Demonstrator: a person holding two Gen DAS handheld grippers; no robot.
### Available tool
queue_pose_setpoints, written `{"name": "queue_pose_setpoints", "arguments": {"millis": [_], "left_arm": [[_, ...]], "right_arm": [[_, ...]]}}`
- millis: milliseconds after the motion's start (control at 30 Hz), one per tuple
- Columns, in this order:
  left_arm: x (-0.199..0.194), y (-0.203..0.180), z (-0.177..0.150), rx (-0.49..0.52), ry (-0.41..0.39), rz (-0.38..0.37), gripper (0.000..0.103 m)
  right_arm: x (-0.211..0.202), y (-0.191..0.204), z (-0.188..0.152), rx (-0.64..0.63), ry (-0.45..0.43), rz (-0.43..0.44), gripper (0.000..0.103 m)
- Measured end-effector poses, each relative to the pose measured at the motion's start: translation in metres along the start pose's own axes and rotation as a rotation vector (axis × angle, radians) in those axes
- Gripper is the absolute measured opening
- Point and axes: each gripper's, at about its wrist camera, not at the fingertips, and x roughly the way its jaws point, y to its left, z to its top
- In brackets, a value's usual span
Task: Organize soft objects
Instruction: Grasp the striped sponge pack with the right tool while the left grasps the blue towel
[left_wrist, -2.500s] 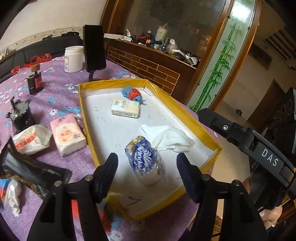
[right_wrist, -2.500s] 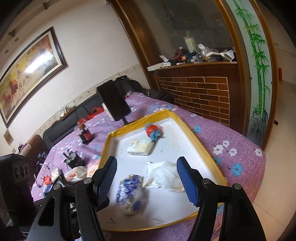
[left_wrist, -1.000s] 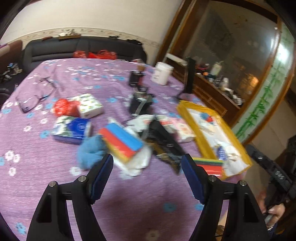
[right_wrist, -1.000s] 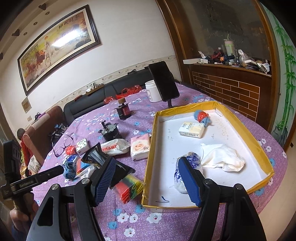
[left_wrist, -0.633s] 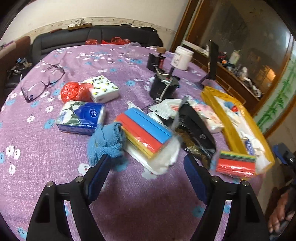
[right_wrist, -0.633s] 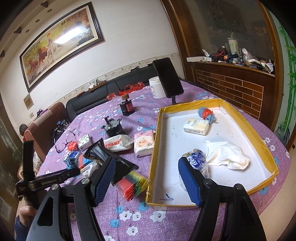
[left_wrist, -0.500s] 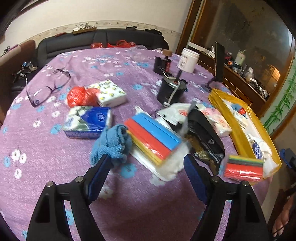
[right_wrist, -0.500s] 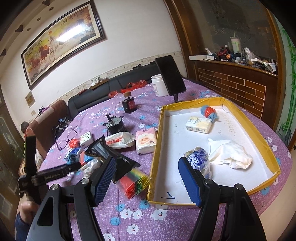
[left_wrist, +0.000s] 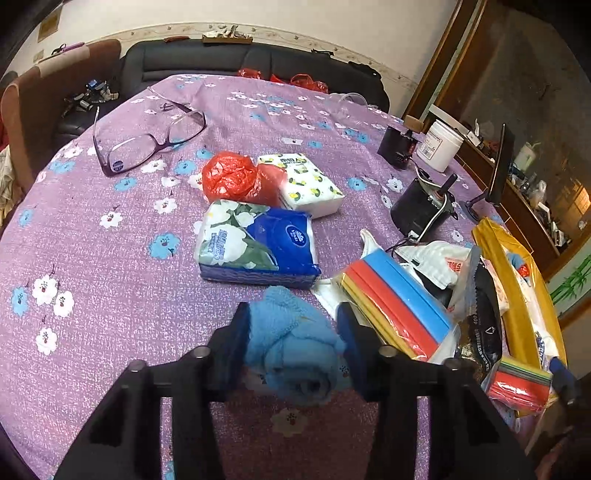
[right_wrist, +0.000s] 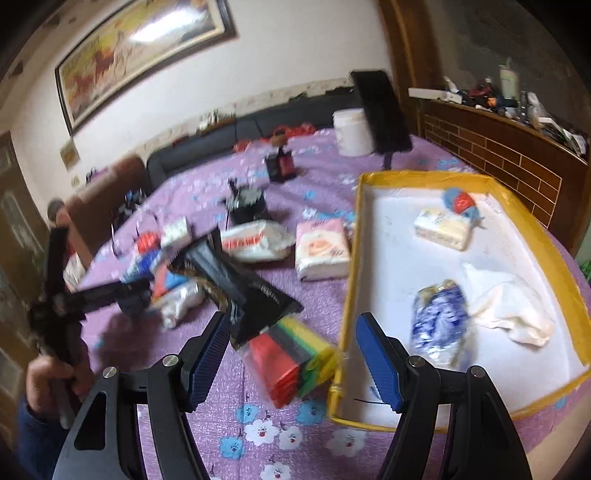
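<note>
Now, over the purple cloth (left_wrist: 110, 295), our left gripper (left_wrist: 293, 334) has closed on the towel (left_wrist: 291, 347); our right gripper (right_wrist: 291, 354) stays open near the tray (right_wrist: 535, 236).

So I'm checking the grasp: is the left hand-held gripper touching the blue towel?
Touching. The left wrist view shows the left hand-held gripper with both pads pressed against the blue towel.

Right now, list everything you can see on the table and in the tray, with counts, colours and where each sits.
blue towel: one, light blue, between left gripper's pads
tissue packs: blue-white, lemon-print, pink; on cloth
red bag: one, beside lemon pack
sponge packs: near towel; by tray
glasses: purple, far side
tray: yellow, holds four soft items
left gripper: shut on towel
right gripper: open, empty
</note>
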Motion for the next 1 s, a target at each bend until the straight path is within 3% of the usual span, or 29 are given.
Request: {"name": "queue_pose_setpoints", "arguments": {"millis": [133, 233, 267, 367, 533, 667, 1000], "left_arm": [[-0.002, 0.004, 0.000, -0.016, -0.006, -0.014, 0.045], [-0.002, 0.004, 0.000, -0.017, -0.006, -0.012, 0.045], [-0.002, 0.004, 0.000, -0.014, -0.007, -0.012, 0.045], [-0.004, 0.003, -0.001, -0.008, -0.013, -0.009, 0.045], [-0.011, -0.003, -0.002, 0.021, -0.046, -0.012, 0.041], [-0.014, -0.006, -0.003, 0.042, -0.059, -0.028, 0.040], [-0.005, -0.004, -0.004, 0.037, 0.001, -0.036, 0.043]], "right_arm": [[0.003, 0.029, -0.014, -0.119, 0.018, -0.023, 0.084], [-0.015, 0.052, -0.020, -0.205, 0.055, 0.220, 0.084], [-0.025, 0.059, -0.022, -0.251, 0.023, 0.226, 0.084], [-0.044, 0.068, -0.021, -0.347, -0.071, 0.181, 0.084], [-0.017, 0.067, -0.024, -0.330, 0.065, 0.171, 0.084], [-0.007, 0.076, -0.037, -0.351, 0.122, 0.222, 0.084], [0.024, 0.083, -0.056, -0.441, 0.215, 0.101, 0.089]]}}
